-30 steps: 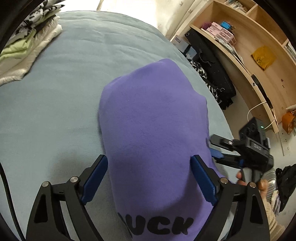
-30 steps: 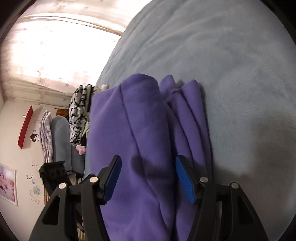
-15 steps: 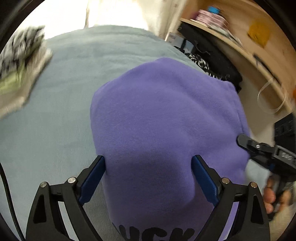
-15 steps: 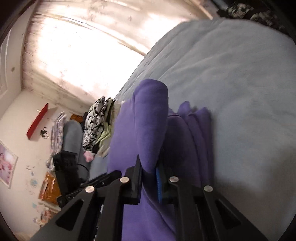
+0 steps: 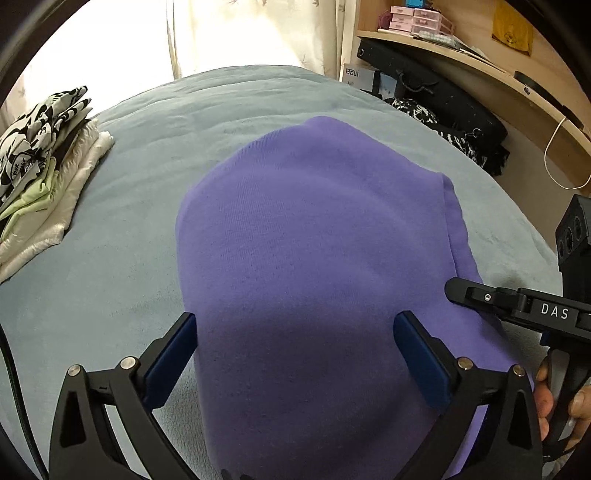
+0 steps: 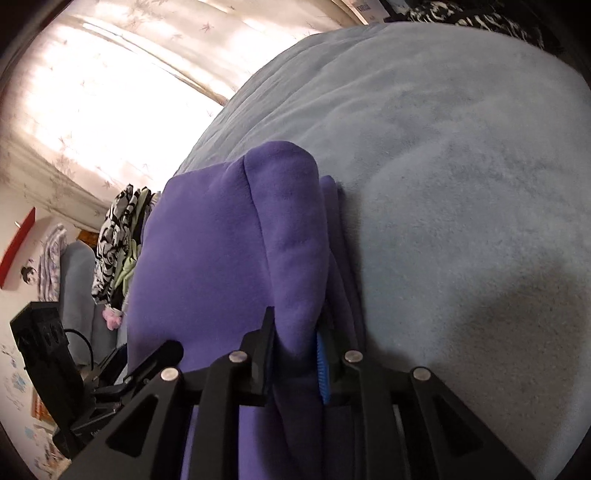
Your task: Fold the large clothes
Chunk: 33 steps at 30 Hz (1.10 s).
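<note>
Left wrist view: my left gripper (image 5: pixel 295 354) is spreading wider than a second ago, pads straddling the folded purple sweatshirt (image 5: pixel 314 258) on the grey-blue bed (image 5: pixel 110 266) without pressing it. Its printed lettering has slid out of sight.

Right wrist view: my right gripper (image 6: pixel 295 350), wide open before, now pinches a sweatshirt fold (image 6: pixel 291 236), jaws easing slightly.

So the folded sweatshirt (image 5: pixel 314 258) sits on the bed (image 5: pixel 110 277), pretty much dead centre in the left wrist view. Stack of folded clothes (image 5: pixel 44 166) is on the bed too, out at 10 o'clock from it. Shelf unit (image 5: pixel 480 48) stands off the bed around 1 o'clock, with a heap of bags (image 5: pixel 443 110) on the floor below it. Curtain (image 5: pixel 240 33) hangs behind the bed at 12.
</note>
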Available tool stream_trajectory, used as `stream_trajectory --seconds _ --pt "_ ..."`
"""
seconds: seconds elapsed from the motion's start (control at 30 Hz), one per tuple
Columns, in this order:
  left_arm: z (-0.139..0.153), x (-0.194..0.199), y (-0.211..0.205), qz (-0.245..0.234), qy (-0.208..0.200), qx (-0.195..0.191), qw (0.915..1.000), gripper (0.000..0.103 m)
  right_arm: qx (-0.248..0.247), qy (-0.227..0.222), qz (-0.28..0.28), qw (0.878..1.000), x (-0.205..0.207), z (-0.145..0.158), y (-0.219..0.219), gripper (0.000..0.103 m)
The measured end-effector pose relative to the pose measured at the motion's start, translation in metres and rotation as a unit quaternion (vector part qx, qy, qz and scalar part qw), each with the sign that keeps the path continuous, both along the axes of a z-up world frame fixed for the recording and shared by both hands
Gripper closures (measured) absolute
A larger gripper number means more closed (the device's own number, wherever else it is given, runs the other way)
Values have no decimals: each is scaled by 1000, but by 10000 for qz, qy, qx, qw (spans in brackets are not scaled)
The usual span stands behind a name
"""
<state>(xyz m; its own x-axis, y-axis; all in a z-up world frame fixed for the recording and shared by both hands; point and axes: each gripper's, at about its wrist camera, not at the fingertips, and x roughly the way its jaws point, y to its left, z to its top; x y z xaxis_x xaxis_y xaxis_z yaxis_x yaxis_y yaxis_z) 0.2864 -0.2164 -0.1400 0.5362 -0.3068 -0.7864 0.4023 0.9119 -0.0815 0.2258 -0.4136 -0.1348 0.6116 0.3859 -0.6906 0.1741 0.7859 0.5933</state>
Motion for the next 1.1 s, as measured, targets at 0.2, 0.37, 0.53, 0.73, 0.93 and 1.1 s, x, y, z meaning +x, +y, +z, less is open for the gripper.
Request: stream_trajectory --seconds 0.2,0.37,0.53,0.73,0.93,1.1 --pt "19 8 13 -80 260 -79 9996 1 -9 328 105 9994 1 22 0 74" --pt "54 11 30 8 -161 -124 9998 1 -465 -157 54 9988 -2 67 1 62" --pt "63 39 56 681 -153 -262 9972 6 -254 -449 -81 9986 27 93 16 62" --pt "42 68 67 1024 273 -578 9927 13 -39 -552 -47 9985 74 81 47 62" --pt "25 75 52 931 348 -485 9939 13 -485 -71 -375 9981 87 32 30 65" --pt "11 85 41 973 332 -212 9945 1 -754 -230 -357 9963 80 22 26 70"
